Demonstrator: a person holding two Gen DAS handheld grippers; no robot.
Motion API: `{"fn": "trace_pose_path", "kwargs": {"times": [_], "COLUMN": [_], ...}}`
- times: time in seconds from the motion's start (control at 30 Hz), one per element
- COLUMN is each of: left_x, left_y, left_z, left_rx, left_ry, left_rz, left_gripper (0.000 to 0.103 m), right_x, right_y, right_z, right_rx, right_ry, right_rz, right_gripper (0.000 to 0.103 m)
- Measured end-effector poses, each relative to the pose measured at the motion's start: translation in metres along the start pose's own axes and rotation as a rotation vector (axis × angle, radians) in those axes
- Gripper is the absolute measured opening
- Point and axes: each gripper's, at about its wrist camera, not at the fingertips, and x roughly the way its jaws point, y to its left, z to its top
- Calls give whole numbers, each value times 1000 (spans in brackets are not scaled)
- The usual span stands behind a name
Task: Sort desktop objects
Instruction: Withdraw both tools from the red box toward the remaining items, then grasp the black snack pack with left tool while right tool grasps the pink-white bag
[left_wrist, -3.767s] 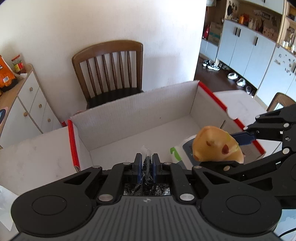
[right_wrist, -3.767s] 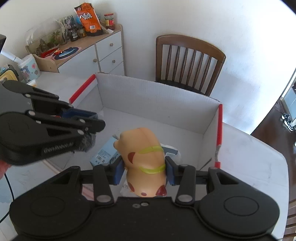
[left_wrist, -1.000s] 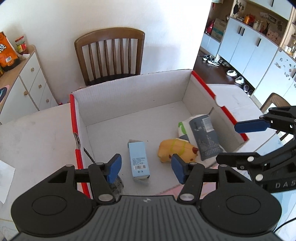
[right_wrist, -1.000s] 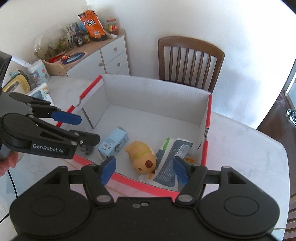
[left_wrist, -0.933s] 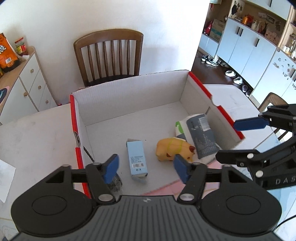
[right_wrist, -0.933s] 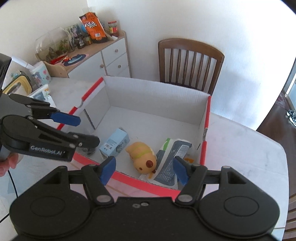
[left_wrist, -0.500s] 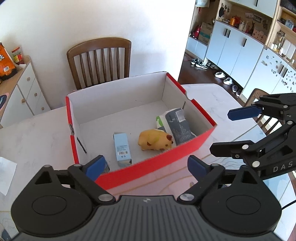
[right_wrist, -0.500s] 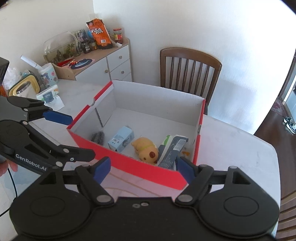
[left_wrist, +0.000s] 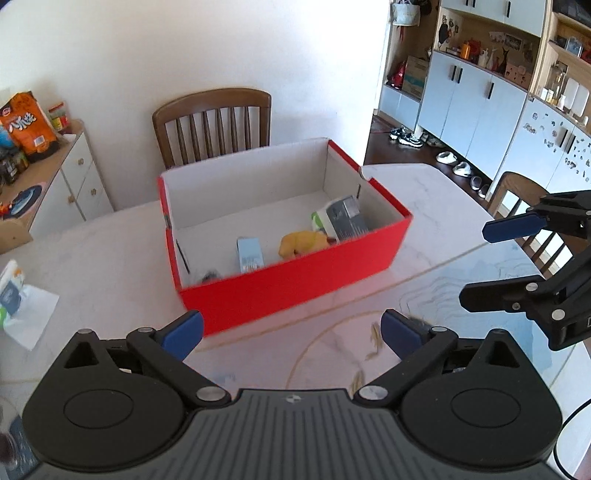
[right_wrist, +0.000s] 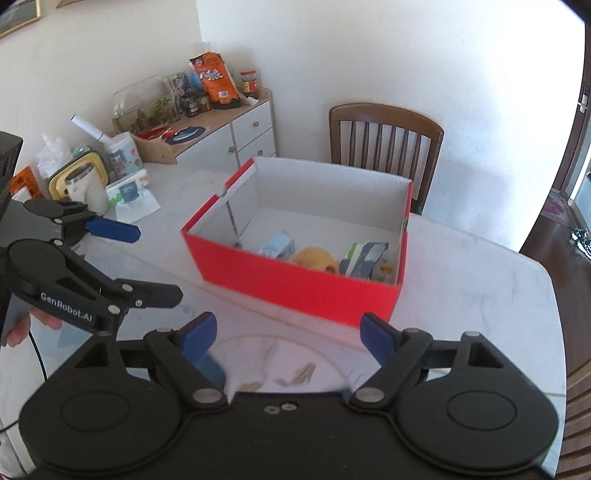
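Both grippers have pulled back and up from the red cardboard box (left_wrist: 295, 284), which now sits well ahead of them on the table with its glossy red outer wall in full view. The left gripper (left_wrist: 291, 328) has its blue-padded fingers spread wide with nothing between them, and the right gripper (right_wrist: 286, 334) is likewise wide apart and holds nothing.

Inside the box, on its plain white corrugated floor, lie a small pale-blue carton (left_wrist: 250, 254) with a barcode, a rounded yellow squishy toy (left_wrist: 301, 242) just beside it, and a soft grey-and-green pouch (left_wrist: 340, 220) leaning against the right-hand wall. A small dark item (left_wrist: 210, 276) sits in the near left corner; it is too blurred to name.

The table (right_wrist: 472, 295) is smooth white marble with faint veining and a thin curved gold line near the grippers. A wooden slat-back chair (left_wrist: 212, 122) stands behind the box against a white wall. A white drawer cabinet (right_wrist: 236, 144) with a wooden top carries an orange snack bag (right_wrist: 214, 79) and jars, and pale blue cupboards (left_wrist: 476, 96) line the far room.
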Motion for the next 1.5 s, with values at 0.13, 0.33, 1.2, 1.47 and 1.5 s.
{"fn": "trace_pose_path", "kwargs": {"times": [0.13,0.33,1.2,1.47,1.5], "left_x": [-13,-33,-16,7,9], "left_y": [3,5,-25,-30,-30], "left_z": [-20,-47,-135,-148,-149], "left_rx": [-55,-94,-20,13,22], "left_ry": [-6,-24,68,112,115], "left_rz": [-27,-40,-37,-70,-73], "left_gripper": [103,103,103,103,103], "right_x": [-8,-21,-16,2,4], "right_y": [10,23,101,109,109], "right_z": [-18,-41,-139,-154,-155], "right_rx": [-22,-15,-66,-85,-88], "right_ry": [1,-5,85,128,133], "right_rz": [-13,-18,14,24,27], "right_gripper": [85,85,81,80,80]}}
